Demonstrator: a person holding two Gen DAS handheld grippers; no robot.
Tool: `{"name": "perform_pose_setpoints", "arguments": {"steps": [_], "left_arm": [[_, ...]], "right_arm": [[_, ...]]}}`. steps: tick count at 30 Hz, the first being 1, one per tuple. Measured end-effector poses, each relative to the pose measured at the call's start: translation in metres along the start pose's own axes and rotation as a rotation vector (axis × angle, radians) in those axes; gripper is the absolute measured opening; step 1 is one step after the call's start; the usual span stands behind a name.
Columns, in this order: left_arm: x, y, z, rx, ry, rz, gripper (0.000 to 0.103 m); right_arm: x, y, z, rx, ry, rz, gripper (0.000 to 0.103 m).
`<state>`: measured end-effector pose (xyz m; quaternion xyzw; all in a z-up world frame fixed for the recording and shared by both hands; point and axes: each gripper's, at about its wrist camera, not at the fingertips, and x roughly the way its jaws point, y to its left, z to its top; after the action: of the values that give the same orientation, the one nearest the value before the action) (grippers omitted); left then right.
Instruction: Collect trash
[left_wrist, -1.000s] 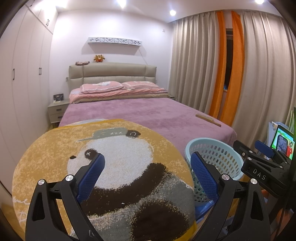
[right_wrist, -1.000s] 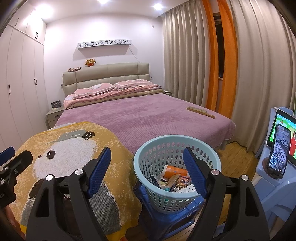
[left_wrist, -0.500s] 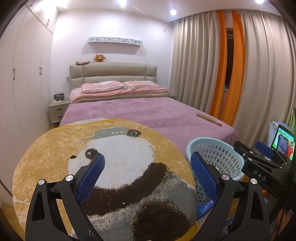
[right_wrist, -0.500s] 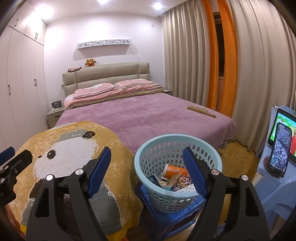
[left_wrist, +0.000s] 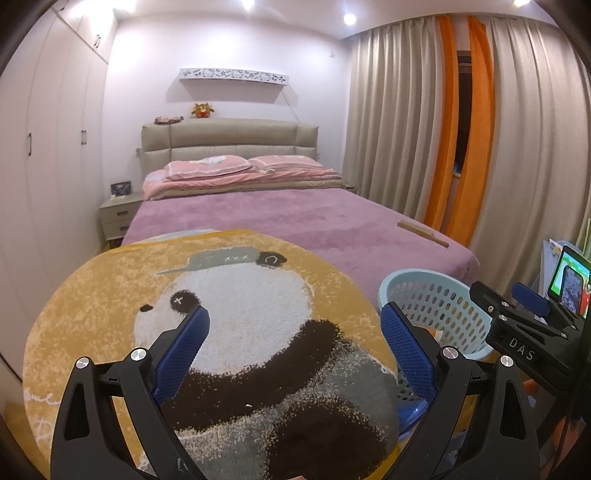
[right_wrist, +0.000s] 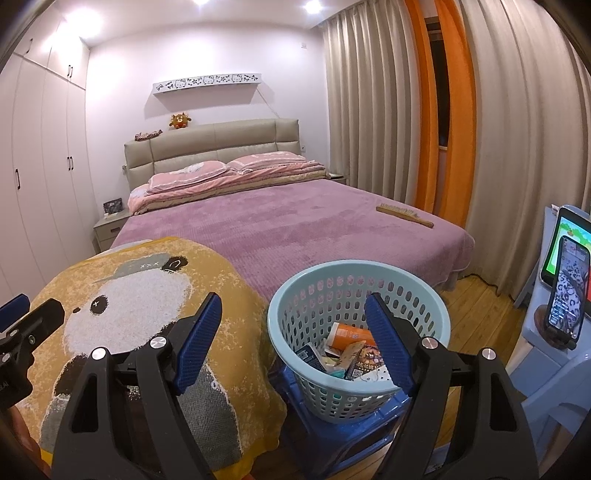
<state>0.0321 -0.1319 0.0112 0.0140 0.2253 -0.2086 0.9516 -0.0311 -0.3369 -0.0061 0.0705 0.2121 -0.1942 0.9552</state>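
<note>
while both grippers gape empty, panda rug (left_wrist: 229, 302) before purple bed (right_wrist: 295, 221), trash-filled basket (right_wrist: 354, 280)

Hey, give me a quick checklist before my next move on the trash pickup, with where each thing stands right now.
1. Left gripper open, nothing held: ok.
2. Right gripper open, nothing held: ok.
3. Basket upright on the blue stool, with room left: ok.
4. Trash lies inside the basket: ok.
5. Panda mat free of loose trash: ok.
6. Brush on the bed, trash or not: cannot tell.
</note>
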Motion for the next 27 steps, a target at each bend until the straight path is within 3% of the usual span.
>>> {"name": "perform_pose_setpoints", "arguments": {"steps": [27], "left_arm": [[-0.0054,0.0043,0.0076,-0.029,-0.033,0.044,0.091]], "right_arm": [[-0.0010,0.0038,0.0020,-0.009,-0.008,0.005,0.076]]}}
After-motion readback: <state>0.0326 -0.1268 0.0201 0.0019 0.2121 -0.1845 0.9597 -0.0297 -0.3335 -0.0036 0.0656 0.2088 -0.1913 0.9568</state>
